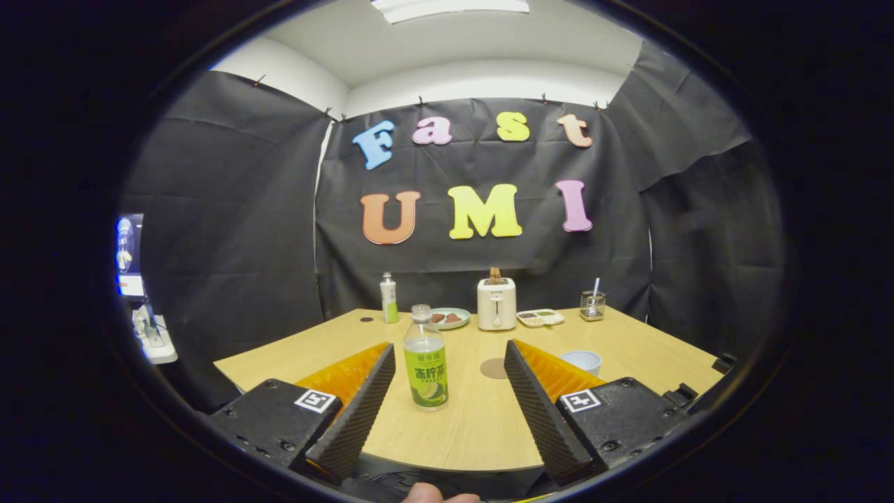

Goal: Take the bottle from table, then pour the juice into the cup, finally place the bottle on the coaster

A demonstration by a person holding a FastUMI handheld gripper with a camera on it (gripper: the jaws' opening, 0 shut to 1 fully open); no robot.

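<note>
Jaws [447, 363] spread wide, bottle [425, 367] between, untouched

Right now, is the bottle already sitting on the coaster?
No, the bottle stands on bare table between the open hand-held gripper fingers, the coaster apart beside it.

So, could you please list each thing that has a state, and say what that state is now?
hand-held gripper: open, fingers apart, holding nothing.
bottle: upright on the table, capped, between the fingers, closer to the left one, not gripped.
cup: upright, beyond the right finger; contents cannot be seen.
coaster: flat, nothing on it.
toaster: upright at the back, something sticking out of its top.
</note>
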